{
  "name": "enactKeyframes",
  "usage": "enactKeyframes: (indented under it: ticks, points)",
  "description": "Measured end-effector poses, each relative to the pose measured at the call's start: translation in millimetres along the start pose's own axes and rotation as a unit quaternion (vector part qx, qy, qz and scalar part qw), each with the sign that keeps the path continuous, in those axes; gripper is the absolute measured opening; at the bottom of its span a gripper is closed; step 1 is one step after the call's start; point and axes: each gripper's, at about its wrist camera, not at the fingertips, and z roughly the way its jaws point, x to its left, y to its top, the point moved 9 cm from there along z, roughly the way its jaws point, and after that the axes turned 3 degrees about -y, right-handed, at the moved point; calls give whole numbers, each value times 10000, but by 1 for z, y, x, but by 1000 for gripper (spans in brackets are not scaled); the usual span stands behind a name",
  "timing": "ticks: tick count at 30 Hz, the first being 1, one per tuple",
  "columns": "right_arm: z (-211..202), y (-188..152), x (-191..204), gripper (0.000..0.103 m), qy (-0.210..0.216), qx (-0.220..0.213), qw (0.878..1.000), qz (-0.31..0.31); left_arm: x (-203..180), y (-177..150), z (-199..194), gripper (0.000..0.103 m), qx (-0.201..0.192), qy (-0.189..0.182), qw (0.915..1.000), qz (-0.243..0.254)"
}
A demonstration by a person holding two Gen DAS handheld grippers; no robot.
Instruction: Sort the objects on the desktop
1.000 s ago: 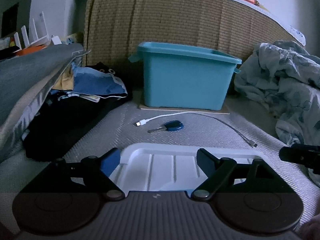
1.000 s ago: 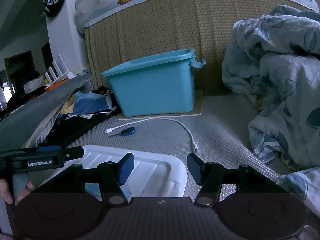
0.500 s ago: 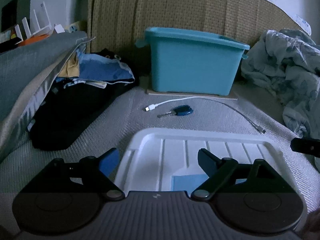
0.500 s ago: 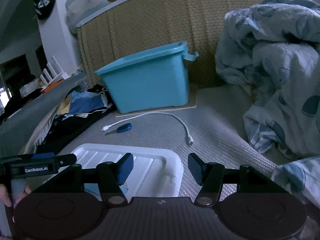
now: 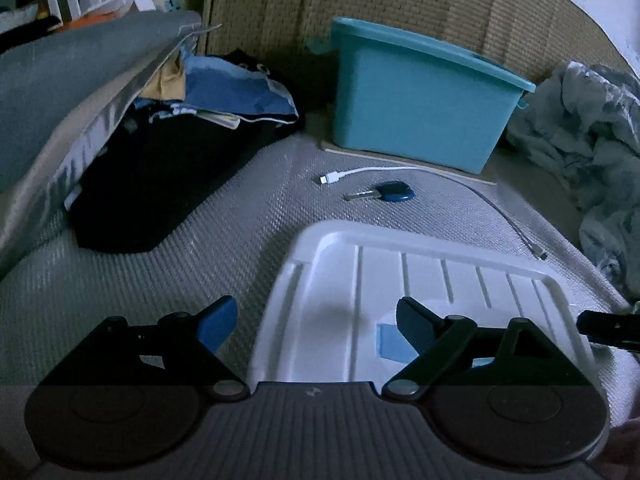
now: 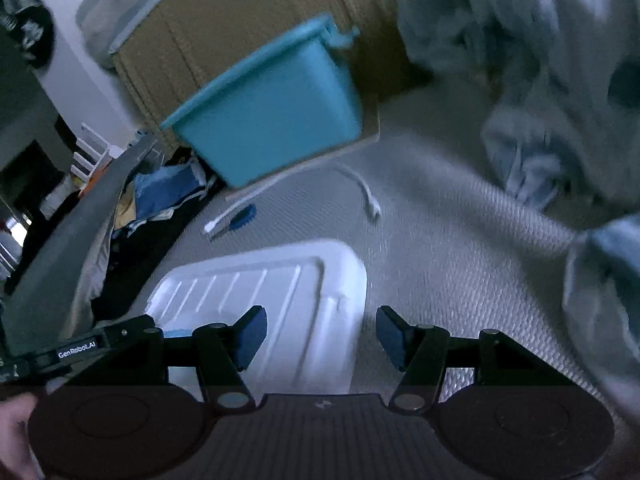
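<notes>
Grey woven mat (image 5: pixel 240 240), dim light: I see both tongs spread and empty.
Left gripper (image 5: pixel 316 320) gapes wide astride the white lid (image 5: pixel 420 280) edge at lower centre; right gripper (image 6: pixel 320 330) half-spread at its opposite corner. Key (image 5: pixel 384 193), cable (image 5: pixel 360 173) and teal bin (image 5: pixel 420 120) lie beyond, upper centre.

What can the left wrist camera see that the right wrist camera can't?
Only the left wrist view shows the key's metal blade clearly and the bare weave left of the white lid. Only the right wrist view shows the "GenRobot.AI" label on the left hand-held gripper and a dark cap hanging on the wall. Both show the teal bin, the white cable, the rumpled blanket and open jaws.
</notes>
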Motion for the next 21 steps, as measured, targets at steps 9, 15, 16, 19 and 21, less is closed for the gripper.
enactKeyframes:
  ticks: [9,15,16,19,21]
  points:
    - [1,-5,9,65,102,162,9995,-235,-8,-8,9,90,307,-192,9992,178]
    - [3,-9,14,69,208,266,9988,-342,-7,-10,12,98,435,-152,9988,182]
    - [3,-9,15,70,221,280,9987,-368,-7,-11,12,98,458,-153,9987,186]
    - [4,-13,22,78,233,354,9971,-631,-9,-12,11,99,509,-228,9981,250]
    - [5,-18,29,83,181,392,9949,-911,-13,-13,12,103,532,-264,9976,343]
